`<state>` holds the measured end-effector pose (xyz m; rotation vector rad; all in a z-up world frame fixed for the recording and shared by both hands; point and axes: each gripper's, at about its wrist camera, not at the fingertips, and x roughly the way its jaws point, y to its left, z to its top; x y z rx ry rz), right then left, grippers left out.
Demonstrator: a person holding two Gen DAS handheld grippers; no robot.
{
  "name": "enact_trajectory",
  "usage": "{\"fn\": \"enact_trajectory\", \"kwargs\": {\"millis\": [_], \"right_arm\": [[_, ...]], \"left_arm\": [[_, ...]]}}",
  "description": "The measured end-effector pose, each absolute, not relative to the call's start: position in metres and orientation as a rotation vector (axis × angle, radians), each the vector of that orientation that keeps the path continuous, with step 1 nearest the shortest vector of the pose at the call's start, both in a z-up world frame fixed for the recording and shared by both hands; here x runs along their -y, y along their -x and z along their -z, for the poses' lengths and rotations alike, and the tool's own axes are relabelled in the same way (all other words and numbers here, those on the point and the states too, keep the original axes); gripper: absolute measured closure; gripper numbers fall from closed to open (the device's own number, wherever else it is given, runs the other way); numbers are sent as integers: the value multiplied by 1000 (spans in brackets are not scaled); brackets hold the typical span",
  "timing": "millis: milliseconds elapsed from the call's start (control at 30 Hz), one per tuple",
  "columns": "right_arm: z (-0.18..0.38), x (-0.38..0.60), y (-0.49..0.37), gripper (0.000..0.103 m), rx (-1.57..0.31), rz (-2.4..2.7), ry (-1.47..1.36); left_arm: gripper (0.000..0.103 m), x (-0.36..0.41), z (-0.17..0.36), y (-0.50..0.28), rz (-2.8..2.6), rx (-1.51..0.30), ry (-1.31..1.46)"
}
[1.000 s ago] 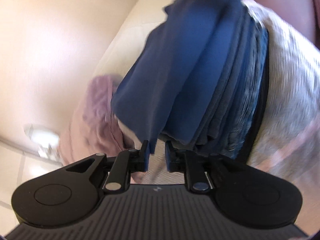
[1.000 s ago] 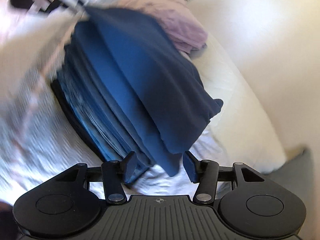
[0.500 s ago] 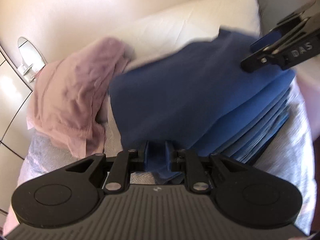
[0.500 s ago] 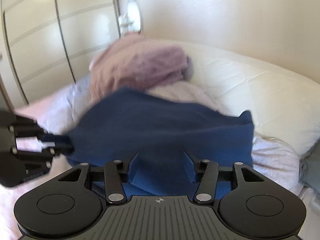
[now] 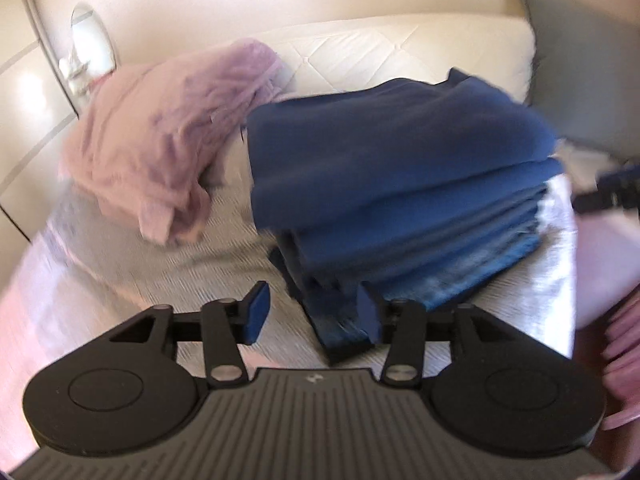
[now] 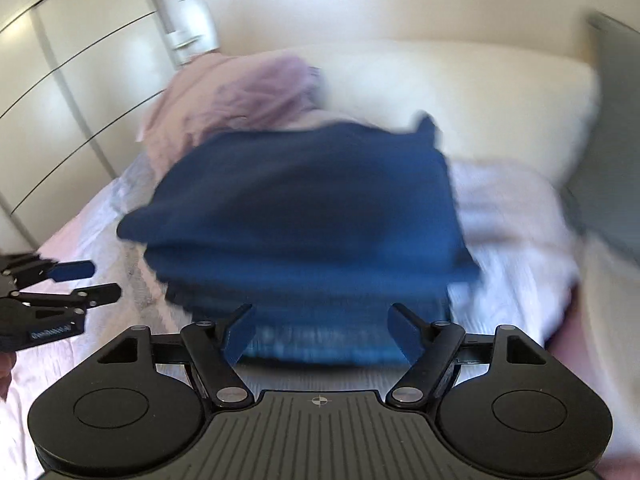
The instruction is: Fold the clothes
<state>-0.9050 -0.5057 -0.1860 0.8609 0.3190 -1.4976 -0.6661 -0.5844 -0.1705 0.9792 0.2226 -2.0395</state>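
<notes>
Stack of folded blue clothes [image 5: 404,200] sits on the bed [image 5: 120,280], centre of both wrist views. Top piece is dark navy, laid flat, with one corner poking up at about 1 o'clock. Under it, several thinner folded layers, edges stepped; the lowest are lighter, faded blue like denim. A dark piece lies at the very bottom, its near corner sticking out toward 6 o'clock in the left view. Edges blurred by motion.

Crumpled pink garment [image 5: 168,156] heaped unfolded at 10 o'clock from the stack, close beside it; whether they touch is unclear. White pillow [image 5: 400,52] behind at 12 o'clock, grey cushion [image 5: 584,80] at 2 o'clock.

Left gripper [image 5: 312,314]: jaws have just been opening, now spread. The stack's bottom corner lies in line with the gap, close by the right pad; contact cannot be told through the blur.

Right gripper [image 6: 322,332]: jaws have just been opening, now spread wide. The stack's near edge lies beyond the fingertips, nothing pinched. In its view the left gripper shows at 9 o'clock, clear of the stack.
</notes>
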Motion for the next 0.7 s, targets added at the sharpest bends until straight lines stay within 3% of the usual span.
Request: {"fn": "enact_trajectory", "kwargs": {"millis": [67,233,367,600,700], "right_arm": [[181,470,892,27,-305,1551,-880],[157,381,840,27,-296,1673,-863],[138,332,794,26,-283,1703,-866],[111,303,743,25,-294,1698,-835],[99,301,735,25,-310,1692,-803]], "left_arm": [[39,559,166,649,2063,-282,-942],[25,491,146,599,2093,-374,-867],[22,451,126,562,2080,-410,-814],[5,419,97,540,2057,-422,-781],[5,413,87,538,2044,-431,-765]]}}
